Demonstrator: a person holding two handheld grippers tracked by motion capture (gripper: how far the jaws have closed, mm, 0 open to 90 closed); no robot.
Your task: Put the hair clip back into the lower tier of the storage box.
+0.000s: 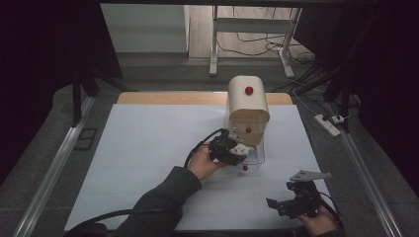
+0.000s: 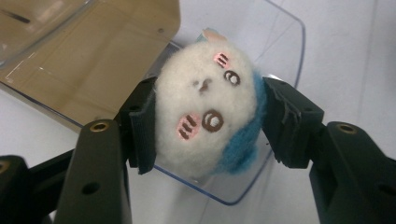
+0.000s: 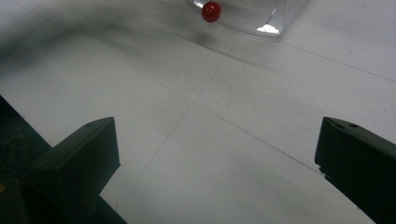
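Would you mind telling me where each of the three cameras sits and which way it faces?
High view: above the person's side, looking forward and down on the white table; both forearms and grippers show.
Left gripper view: on the left gripper, facing its jaws, clamped on a plush toy over a clear drawer.
Right gripper view: on the right gripper, jaws apart, facing the table.
Shared: the drawer's red knob also appears in the high view.

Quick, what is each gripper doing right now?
Left gripper: closed on the white-and-blue plush toy, over the clear drawer.
Right gripper: open, holding nothing, above the white table.
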